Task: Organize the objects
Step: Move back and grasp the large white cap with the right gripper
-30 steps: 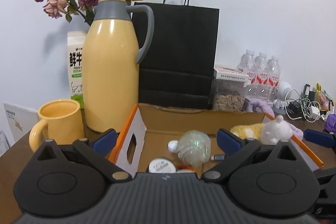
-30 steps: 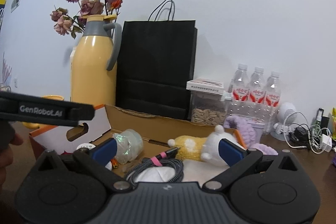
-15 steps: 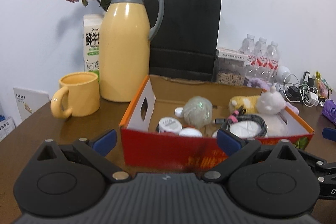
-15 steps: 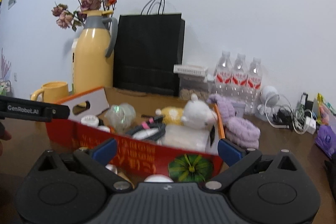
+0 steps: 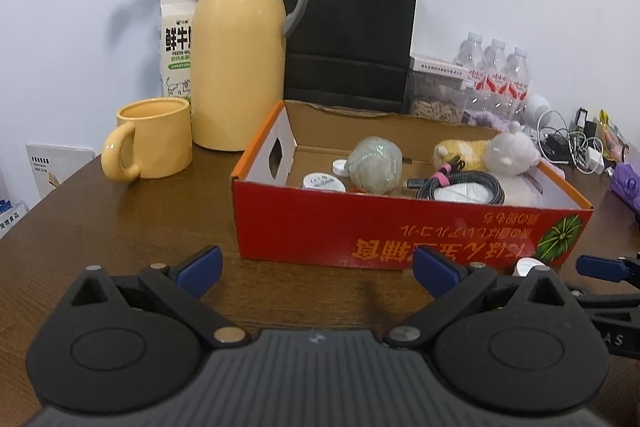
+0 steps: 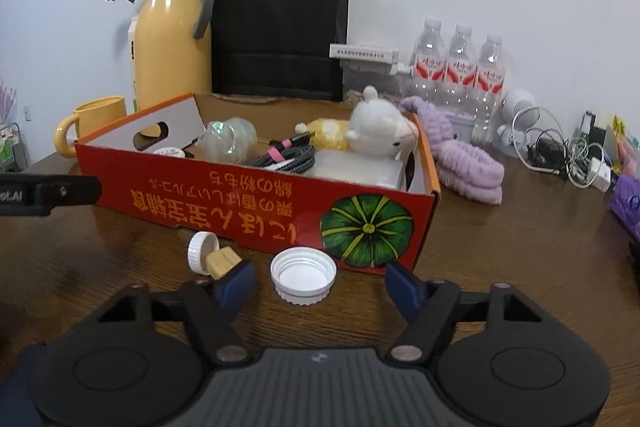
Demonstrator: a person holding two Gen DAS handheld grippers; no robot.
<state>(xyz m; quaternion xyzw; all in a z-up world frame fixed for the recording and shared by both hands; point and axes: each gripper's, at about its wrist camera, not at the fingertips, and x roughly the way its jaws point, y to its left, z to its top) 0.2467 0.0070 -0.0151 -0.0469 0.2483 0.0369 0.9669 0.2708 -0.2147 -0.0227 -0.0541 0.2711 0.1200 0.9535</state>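
A red cardboard box (image 5: 320,223) (image 6: 168,183) stands open on the brown table. Inside lie a white plush toy (image 6: 380,133), a coiled dark cable (image 6: 286,157), a crumpled clear wrap (image 5: 374,163) and small white jars (image 5: 323,182). My right gripper (image 6: 320,283) hovers low in front of the box, jaws closing, with an upturned white cap (image 6: 303,281) between the fingers but not pressed. Just left of it, a smaller white cap (image 6: 200,249) leans on a wooden block (image 6: 222,261). My left gripper (image 5: 318,267) stands open and empty before the box's front wall.
Behind the box are a yellow thermos (image 5: 238,43), a yellow mug (image 5: 150,139), a milk carton (image 5: 178,47), a black paper bag (image 5: 352,27) and water bottles (image 6: 460,67). A purple headband (image 6: 468,167) and tangled chargers (image 6: 572,155) lie right of the box.
Both grippers have drawn back from over the box and sunk to the table in front of it. The right jaws have narrowed, and the caps have come into view.
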